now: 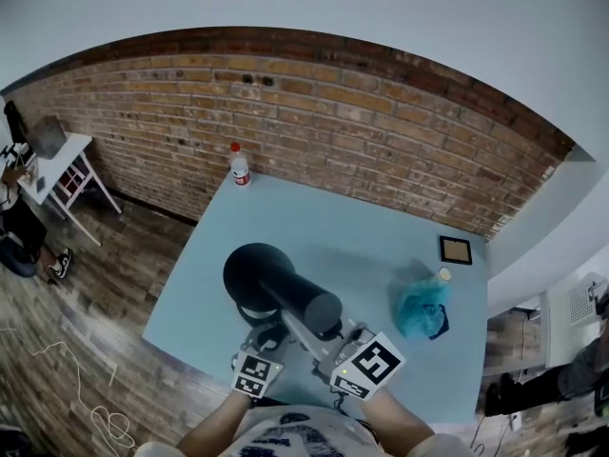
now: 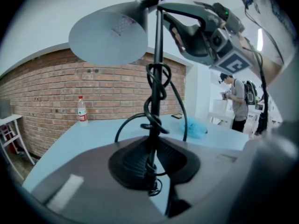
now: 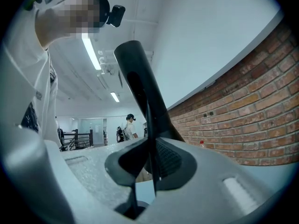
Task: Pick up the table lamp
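The black table lamp (image 1: 264, 274) hangs over the near part of the light blue table (image 1: 371, 222), held by both grippers. In the left gripper view its thin stem (image 2: 157, 69), wound with black cord (image 2: 158, 94), runs up to the cone shade (image 2: 108, 36). My left gripper (image 2: 152, 164) is shut on the lower stem, and the lamp's base is hidden under the jaws. My right gripper (image 3: 152, 164) is shut on the neck (image 3: 140, 87) behind the shade; it also shows high in the left gripper view (image 2: 205, 31). From the head view, left gripper (image 1: 269, 339) and right gripper (image 1: 328, 343) sit side by side.
A water bottle (image 1: 240, 166) stands at the table's far left corner by the brick wall (image 1: 381, 131). A blue plastic bag (image 1: 422, 307) and a small framed square (image 1: 455, 249) lie at the right. A white side table (image 1: 57, 165) stands far left. A person (image 2: 237, 101) stands beyond.
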Demonstrator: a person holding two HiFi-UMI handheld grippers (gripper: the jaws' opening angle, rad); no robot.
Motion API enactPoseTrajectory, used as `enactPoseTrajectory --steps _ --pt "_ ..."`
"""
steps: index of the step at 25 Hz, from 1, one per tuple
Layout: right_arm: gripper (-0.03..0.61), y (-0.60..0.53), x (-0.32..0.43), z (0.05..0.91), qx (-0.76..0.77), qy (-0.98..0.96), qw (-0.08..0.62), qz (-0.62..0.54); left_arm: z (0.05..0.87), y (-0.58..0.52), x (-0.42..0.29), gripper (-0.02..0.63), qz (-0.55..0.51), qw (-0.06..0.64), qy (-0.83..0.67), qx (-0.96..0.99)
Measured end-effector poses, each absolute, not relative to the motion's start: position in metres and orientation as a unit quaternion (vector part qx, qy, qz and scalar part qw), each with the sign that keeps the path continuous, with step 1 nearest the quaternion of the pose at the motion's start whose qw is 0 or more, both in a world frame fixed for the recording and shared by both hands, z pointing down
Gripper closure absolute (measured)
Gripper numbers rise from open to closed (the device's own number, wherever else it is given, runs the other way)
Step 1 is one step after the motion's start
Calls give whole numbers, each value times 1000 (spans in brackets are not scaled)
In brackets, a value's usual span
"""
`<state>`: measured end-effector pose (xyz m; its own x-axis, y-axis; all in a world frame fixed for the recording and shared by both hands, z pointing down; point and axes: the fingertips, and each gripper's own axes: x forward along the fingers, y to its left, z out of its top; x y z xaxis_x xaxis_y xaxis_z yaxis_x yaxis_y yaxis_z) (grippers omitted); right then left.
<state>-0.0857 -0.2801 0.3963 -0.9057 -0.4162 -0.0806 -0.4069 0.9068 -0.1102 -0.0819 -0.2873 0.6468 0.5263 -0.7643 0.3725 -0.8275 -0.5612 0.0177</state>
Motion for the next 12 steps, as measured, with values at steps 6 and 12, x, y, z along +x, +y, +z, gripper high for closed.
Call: enactPoseTrajectory --steps 6,12 --pt "535 -280 -79 381 -214 974 61 -39 632 -289 -79 568 169 88 -453 871" --pt "535 -280 -73 369 -217 974 65 -30 619 -292 -74 568 167 79 -448 875"
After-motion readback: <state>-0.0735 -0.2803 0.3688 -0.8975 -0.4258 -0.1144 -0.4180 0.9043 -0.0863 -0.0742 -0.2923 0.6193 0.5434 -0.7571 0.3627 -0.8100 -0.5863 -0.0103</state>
